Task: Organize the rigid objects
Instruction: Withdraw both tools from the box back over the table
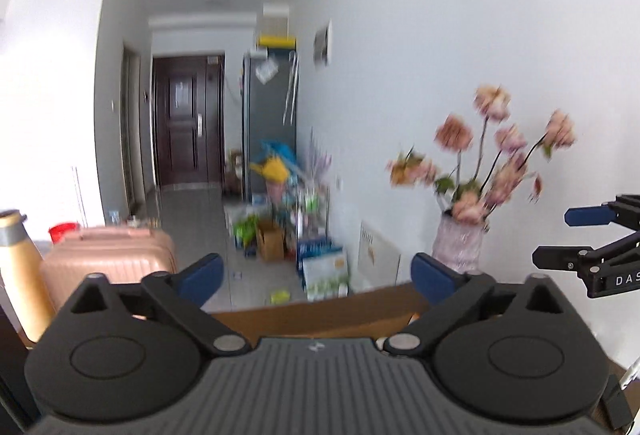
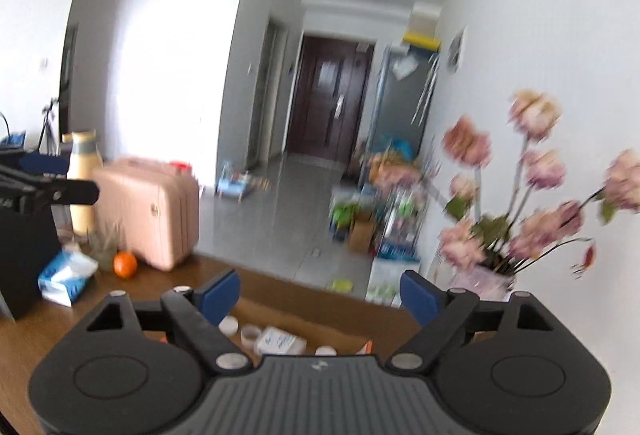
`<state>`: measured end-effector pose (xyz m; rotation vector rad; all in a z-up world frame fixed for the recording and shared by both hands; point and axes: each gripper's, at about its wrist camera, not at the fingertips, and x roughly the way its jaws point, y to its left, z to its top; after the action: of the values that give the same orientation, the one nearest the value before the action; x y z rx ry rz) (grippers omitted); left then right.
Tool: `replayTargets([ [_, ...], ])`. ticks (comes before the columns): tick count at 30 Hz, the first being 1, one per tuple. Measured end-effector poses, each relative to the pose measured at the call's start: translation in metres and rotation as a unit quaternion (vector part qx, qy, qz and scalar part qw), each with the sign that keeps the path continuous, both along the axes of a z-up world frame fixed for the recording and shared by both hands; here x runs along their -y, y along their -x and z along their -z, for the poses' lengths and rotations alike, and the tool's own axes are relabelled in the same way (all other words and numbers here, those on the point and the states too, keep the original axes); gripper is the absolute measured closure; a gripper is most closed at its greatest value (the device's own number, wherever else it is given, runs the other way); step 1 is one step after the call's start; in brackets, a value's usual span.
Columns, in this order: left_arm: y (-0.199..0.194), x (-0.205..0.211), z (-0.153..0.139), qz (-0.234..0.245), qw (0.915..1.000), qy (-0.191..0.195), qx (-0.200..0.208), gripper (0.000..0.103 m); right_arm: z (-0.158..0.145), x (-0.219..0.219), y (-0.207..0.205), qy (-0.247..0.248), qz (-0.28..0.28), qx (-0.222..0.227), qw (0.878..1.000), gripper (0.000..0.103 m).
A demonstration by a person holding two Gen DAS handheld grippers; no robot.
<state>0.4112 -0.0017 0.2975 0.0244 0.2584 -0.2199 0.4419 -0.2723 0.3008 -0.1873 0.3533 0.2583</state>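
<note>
The left tool (image 1: 316, 279) stands with its blue-padded fingers (image 1: 200, 277) wide apart and nothing between them, raised above the brown tabletop (image 1: 304, 315). The right tool (image 2: 320, 295) is likewise spread, its pads empty, hanging over an open cardboard box (image 2: 304, 319) that sits on the tabletop just below it. Inside the box lie the rigid objects: small white round jars (image 2: 230, 325), a white-and-blue carton (image 2: 280, 341), and something orange at the box's right edge (image 2: 369, 346), too hidden to name.

Farther left on the tabletop, in the right wrist view, a blue-and-white tissue pack (image 2: 66, 277) lies beside an orange (image 2: 125, 264), with a tan bottle (image 2: 83, 183) standing behind them. At the right end, a pink vase (image 1: 460, 243) holds blurred pink flowers (image 1: 496, 155) against the white wall.

Beyond the tabletop stands a pink suitcase (image 2: 152, 211) on the grey tiled floor. Cartons and clutter (image 1: 280, 235) line the right wall along the hallway, next to a grey refrigerator (image 1: 272, 103). At the far end is a dark brown door (image 1: 186, 119).
</note>
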Motion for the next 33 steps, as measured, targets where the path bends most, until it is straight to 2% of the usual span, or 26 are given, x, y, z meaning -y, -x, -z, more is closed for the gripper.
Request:
replayTargets([
  [2, 0.022, 0.004, -0.001, -0.002, 0.9999, 0.002, 0.017, 0.0, -0.004, 0.002, 0.024, -0.011, 0.004, 0.03, 0.999, 0.016],
  [4, 0.046, 0.004, 0.0, -0.004, 0.999, 0.011, 0.042, 0.0, -0.005, 0.007, 0.05, -0.034, 0.004, 0.073, 0.997, 0.011],
  [5, 0.056, 0.004, 0.001, -0.008, 0.9985, 0.014, 0.052, 0.0, -0.004, 0.011, 0.062, -0.045, 0.004, 0.092, 0.995, 0.002],
  [6, 0.067, 0.005, 0.003, -0.014, 0.9979, 0.015, 0.061, 0.0, -0.002, 0.013, 0.074, -0.058, 0.005, 0.115, 0.992, 0.0],
  [9, 0.1, 0.008, 0.013, -0.028, 0.9934, 0.027, 0.108, 0.0, 0.007, 0.017, 0.105, -0.074, 0.017, 0.167, 0.983, 0.0],
  [12, 0.126, 0.014, 0.026, -0.036, 0.9897, 0.017, 0.137, 0.0, 0.021, 0.019, 0.124, -0.085, 0.015, 0.185, 0.979, 0.0],
  [14, 0.137, 0.019, 0.031, -0.036, 0.9894, 0.011, 0.14, 0.0, 0.03, 0.021, 0.133, -0.094, 0.016, 0.184, 0.978, 0.0],
  [18, 0.156, 0.015, 0.046, -0.045, 0.9896, 0.026, 0.134, 0.0, 0.045, 0.029, 0.151, -0.117, 0.023, 0.183, 0.976, 0.0],
  [22, 0.174, 0.005, 0.081, -0.065, 0.9922, 0.011, 0.106, 0.0, 0.077, 0.042, 0.175, -0.147, 0.028, 0.162, 0.975, 0.0],
  [24, 0.188, -0.001, 0.1, -0.059, 0.9935, 0.018, 0.095, 0.0, 0.097, 0.049, 0.19, -0.153, 0.023, 0.139, 0.978, 0.0],
  [26, 0.198, -0.007, 0.117, -0.049, 0.9951, 0.032, 0.081, 0.0, 0.118, 0.051, 0.205, -0.143, 0.021, 0.112, 0.983, 0.0],
  [29, 0.212, -0.013, 0.142, -0.057, 0.9957, 0.042, 0.06, 0.0, 0.149, 0.046, 0.227, -0.109, 0.019, 0.115, 0.987, 0.0],
  [33, 0.243, -0.023, 0.182, -0.046, 0.9959, 0.035, 0.07, 0.0, 0.185, 0.036, 0.253, -0.118, 0.028, 0.103, 0.987, 0.0],
])
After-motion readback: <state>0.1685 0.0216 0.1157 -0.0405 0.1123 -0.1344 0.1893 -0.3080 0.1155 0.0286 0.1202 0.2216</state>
